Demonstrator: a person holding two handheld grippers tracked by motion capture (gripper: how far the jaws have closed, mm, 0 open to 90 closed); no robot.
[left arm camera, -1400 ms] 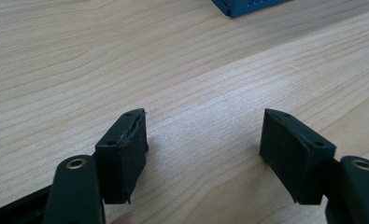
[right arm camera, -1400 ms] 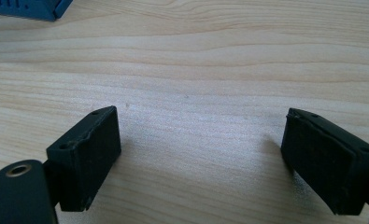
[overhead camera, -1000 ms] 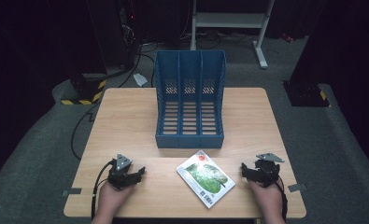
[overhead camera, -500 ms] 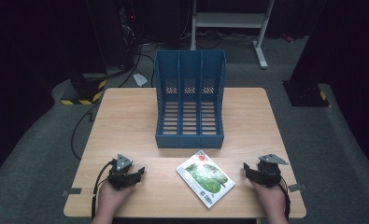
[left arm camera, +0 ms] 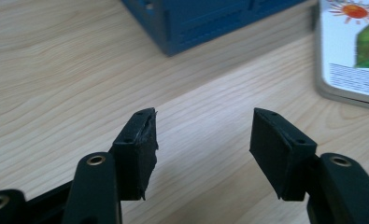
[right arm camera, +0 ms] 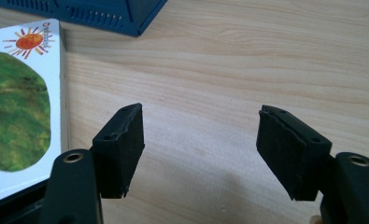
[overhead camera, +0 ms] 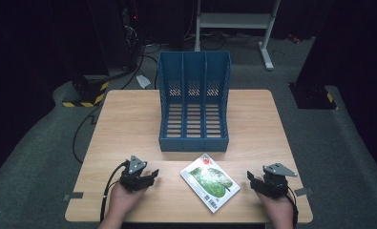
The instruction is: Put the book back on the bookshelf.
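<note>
Both tongs, left (overhead camera: 148,175) and right (overhead camera: 253,179), have just been narrowing yet gape, gripping nothing — flanking the book (overhead camera: 209,182) at 6 o'clock of the rack (overhead camera: 193,138) — poised to lift it

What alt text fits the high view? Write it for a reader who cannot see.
A picture book lies flat on a wooden table between the open left gripper and open right gripper, both hand-held. A blue three-slot file rack stands just behind it.
</note>
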